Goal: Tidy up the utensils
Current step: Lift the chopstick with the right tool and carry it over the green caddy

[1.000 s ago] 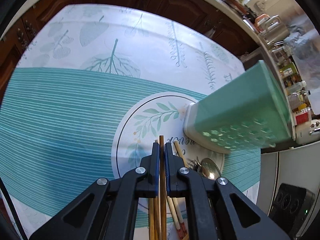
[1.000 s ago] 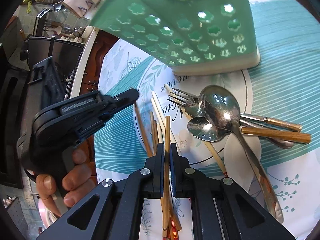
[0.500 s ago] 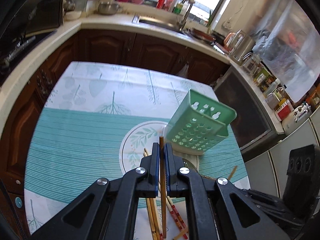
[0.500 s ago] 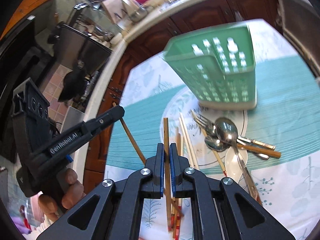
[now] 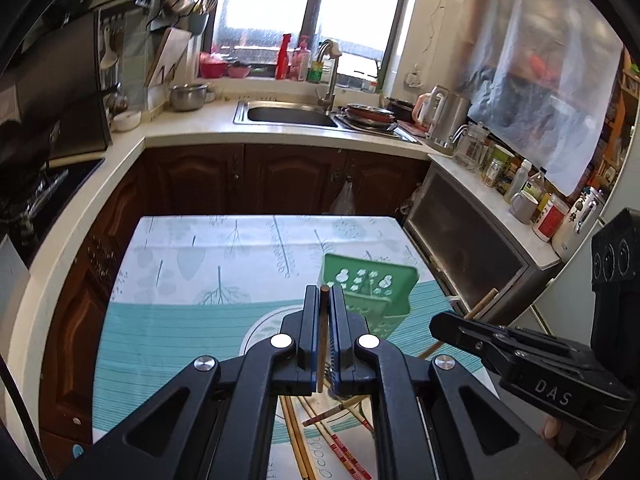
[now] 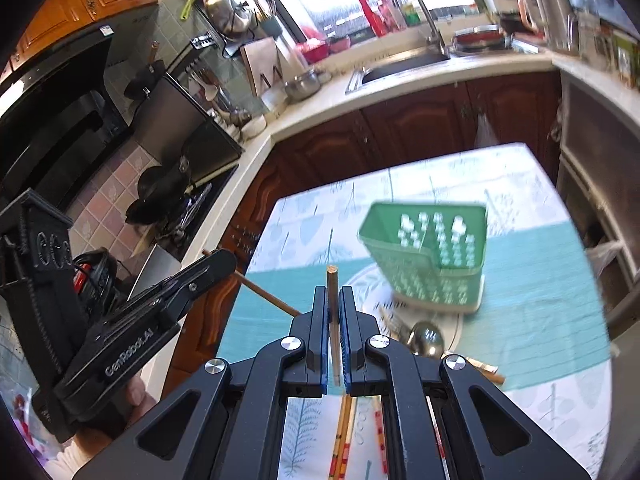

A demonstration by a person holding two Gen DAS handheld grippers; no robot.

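A green perforated utensil holder [image 5: 370, 286] [image 6: 434, 248] stands on the teal leaf-print tablecloth [image 5: 172, 320]. My left gripper [image 5: 323, 292] is high above the table, shut on a dark brown chopstick [image 5: 322, 332] that runs upright between its pads. The right gripper [image 6: 333, 292] is shut on a lighter wooden chopstick [image 6: 333, 320]. In the right wrist view the left gripper [image 6: 216, 266] shows at the left with its chopstick [image 6: 266, 295] sticking out. The right gripper [image 5: 448, 326] appears at the lower right of the left wrist view.
Loose chopsticks [image 6: 344, 436] [image 5: 340, 446], a metal spoon [image 6: 428, 338] and other cutlery lie on the cloth in front of the holder. Dark wood cabinets, a counter with a sink [image 5: 288, 114] and a stove [image 6: 176, 200] ring the table.
Both grippers have risen well above the table, each carrying its chopstick. The holder and cutlery now look smaller and lower, and the kitchen counter and window have come into view.
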